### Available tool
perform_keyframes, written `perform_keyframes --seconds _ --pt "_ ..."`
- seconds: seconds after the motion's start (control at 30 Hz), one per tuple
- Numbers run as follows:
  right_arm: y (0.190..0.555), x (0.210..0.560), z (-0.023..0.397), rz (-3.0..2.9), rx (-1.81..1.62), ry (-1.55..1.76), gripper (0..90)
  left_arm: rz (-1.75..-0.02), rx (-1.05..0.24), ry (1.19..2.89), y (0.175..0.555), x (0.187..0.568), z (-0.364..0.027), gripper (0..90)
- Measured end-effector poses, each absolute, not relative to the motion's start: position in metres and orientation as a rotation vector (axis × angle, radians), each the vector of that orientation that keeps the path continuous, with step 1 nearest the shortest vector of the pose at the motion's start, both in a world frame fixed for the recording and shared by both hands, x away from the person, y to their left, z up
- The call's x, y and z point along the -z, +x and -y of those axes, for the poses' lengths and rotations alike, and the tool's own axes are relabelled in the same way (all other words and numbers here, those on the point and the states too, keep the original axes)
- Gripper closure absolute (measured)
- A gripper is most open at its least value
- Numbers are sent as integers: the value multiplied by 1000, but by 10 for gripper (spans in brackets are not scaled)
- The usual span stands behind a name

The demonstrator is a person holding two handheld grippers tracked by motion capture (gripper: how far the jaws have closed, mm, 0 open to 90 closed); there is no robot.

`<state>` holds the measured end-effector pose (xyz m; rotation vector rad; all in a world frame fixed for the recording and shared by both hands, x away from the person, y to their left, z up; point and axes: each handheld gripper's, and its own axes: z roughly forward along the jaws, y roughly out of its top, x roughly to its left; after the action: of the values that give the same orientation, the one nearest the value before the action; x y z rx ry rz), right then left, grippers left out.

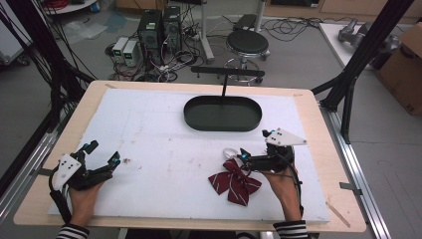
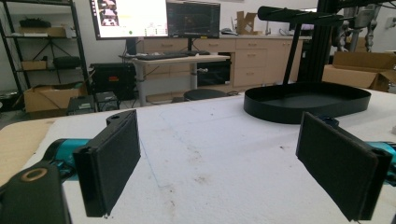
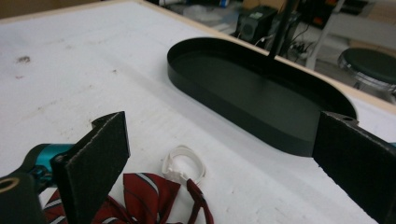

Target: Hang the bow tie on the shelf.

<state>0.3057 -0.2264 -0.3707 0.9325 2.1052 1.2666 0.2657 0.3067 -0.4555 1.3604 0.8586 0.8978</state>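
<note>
bow tie (image 1: 235, 184) lies just below right gripper's (image 1: 242, 155) spread fingers (image 3: 95, 161) — untouched.

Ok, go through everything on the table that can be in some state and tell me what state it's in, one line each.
Left tongs: open, jaws wide apart, nothing between them.
Right tongs: open, holding nothing, poised over the bow tie's strap.
Bow tie: lying flat on the white mat, not gripped.
White strap loop: lying on the mat, attached to the bow tie.
Black oval tray: empty, upright.
</note>
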Motion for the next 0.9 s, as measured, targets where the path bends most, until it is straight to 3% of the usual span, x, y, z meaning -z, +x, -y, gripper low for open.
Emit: perform_keyframes --seconds 0.53,0.67,0.9 --pt "334 372 188 -2346 -1121 954 57 -858 -897 1360 266 456 -307 140" --pt "339 374 183 -2395 -1140 959 152 -859 -898 1361 266 456 -307 140" --pt "344 377 174 -2436 -1164 971 187 -858 -897 1362 266 455 -307 140"
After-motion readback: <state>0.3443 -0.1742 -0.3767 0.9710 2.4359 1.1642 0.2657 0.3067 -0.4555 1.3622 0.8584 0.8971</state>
